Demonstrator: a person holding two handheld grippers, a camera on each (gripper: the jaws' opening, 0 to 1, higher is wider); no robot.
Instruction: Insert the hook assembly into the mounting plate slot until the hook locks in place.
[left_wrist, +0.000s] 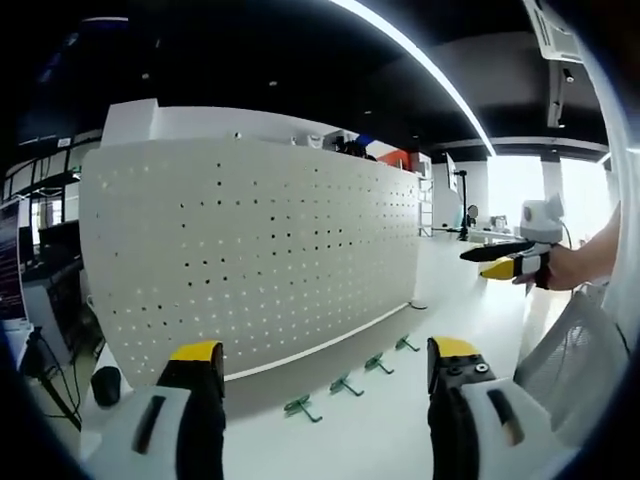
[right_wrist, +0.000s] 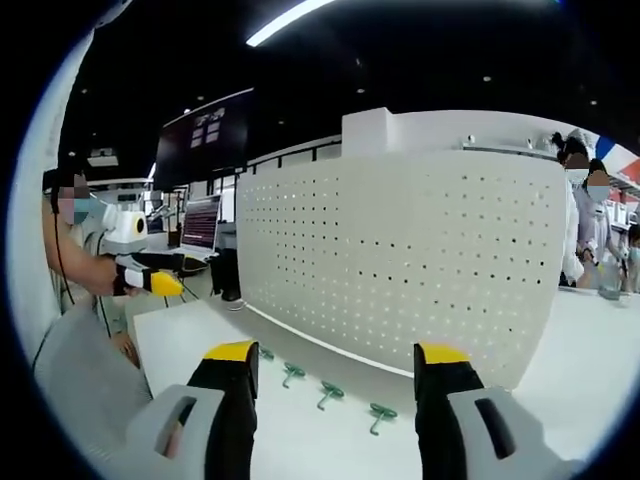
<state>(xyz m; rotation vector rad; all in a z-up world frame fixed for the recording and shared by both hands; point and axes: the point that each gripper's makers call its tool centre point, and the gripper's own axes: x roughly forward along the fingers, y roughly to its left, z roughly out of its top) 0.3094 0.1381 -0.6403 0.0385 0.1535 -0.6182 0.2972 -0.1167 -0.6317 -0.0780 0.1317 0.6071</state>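
A white perforated mounting plate (left_wrist: 250, 250) stands upright on the white table (left_wrist: 450, 290). Several green hooks lie in a row along its foot; the nearest hook (left_wrist: 302, 407) is just ahead of my left gripper (left_wrist: 325, 352), which is open and holds nothing. To the right, a hand holds my right gripper (left_wrist: 500, 259) above the table. In the right gripper view the plate (right_wrist: 420, 250) faces me, and a green hook (right_wrist: 329, 392) lies between the jaws of my open, unloaded right gripper (right_wrist: 336, 355). My left gripper (right_wrist: 165, 275) is at the left, in a hand.
A person (right_wrist: 75, 250) sits at the table's left end. Monitors (right_wrist: 203, 222) and a dark cup (right_wrist: 228, 275) stand behind the table (right_wrist: 180, 340). Two people (right_wrist: 585, 200) stand at the far right. A grey mesh chair back (left_wrist: 575, 350) is near my right side.
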